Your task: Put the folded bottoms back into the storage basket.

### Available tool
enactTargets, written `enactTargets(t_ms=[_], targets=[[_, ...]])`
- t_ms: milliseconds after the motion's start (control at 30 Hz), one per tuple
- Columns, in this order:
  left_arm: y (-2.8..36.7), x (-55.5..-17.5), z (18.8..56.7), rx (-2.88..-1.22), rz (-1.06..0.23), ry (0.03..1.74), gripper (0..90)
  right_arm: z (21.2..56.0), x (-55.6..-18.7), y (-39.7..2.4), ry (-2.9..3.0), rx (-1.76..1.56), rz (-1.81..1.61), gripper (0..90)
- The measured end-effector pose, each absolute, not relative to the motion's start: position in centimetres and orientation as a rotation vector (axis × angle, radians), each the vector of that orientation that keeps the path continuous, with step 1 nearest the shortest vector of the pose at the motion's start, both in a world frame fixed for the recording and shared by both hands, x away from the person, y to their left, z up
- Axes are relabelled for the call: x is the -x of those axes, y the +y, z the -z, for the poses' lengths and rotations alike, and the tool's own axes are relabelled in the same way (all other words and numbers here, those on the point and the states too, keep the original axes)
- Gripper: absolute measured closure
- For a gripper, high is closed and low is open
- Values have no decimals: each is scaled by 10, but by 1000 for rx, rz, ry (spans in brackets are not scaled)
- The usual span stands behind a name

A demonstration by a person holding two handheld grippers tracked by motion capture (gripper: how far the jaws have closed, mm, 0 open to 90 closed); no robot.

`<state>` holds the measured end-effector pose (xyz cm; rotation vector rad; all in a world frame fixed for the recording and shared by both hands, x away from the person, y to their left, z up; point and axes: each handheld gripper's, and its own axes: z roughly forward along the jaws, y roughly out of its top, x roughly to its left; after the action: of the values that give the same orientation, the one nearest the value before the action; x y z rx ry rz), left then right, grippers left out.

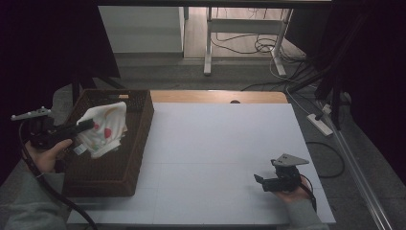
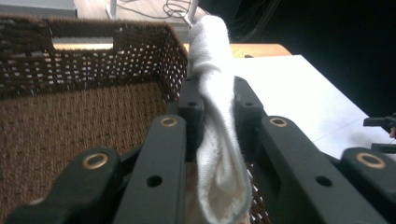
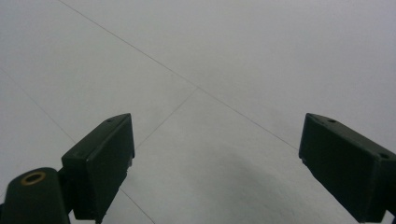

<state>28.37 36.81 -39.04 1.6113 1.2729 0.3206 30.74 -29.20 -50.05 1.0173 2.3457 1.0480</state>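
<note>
From above, your left gripper point(image 1: 86, 125) holds the cloth point(image 1: 103, 128) over the basket point(image 1: 139, 139); your right gripper point(image 1: 262, 182) rests apart on the table point(image 1: 215, 143).

Left gripper view: jaws clamp the cloth point(image 2: 217, 126) above the basket floor point(image 2: 70, 126). You look mid-placement or mid-lift; I can't tell which.

Right gripper view: jaws wide apart, empty, over the table point(image 3: 210, 70).

The person's left hand point(image 1: 45, 152), at the left of the high view, holds the left gripper point(image 1: 86, 125) level, its fingers point(image 2: 191, 112) pressed together on a cloth point(image 2: 217, 140). The right hand point(image 1: 292, 194), lower right, holds the right gripper point(image 1: 259, 180) low over the bench point(image 1: 215, 143), fingers point(image 3: 100, 163) spread wide apart.
</note>
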Motion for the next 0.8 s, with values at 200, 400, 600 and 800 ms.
enactTargets(t_ms=[200, 400, 600, 800], targets=[[365, -290, 401, -1639, -288, 1289, 780, 501, -307, -292, 2348, -1018, -1044, 110], [362, -296, 410, -1653, -265, 1298, 780, 501, -307, -292, 2347, -1018, -1044, 111], [361, -300, 416, -1671, -257, 1315, 780, 500, -307, -292, 2347, -1016, -1045, 111], [365, -303, 422, -1677, -248, 1333, 779, 501, -307, -292, 2348, -1019, -1042, 113]])
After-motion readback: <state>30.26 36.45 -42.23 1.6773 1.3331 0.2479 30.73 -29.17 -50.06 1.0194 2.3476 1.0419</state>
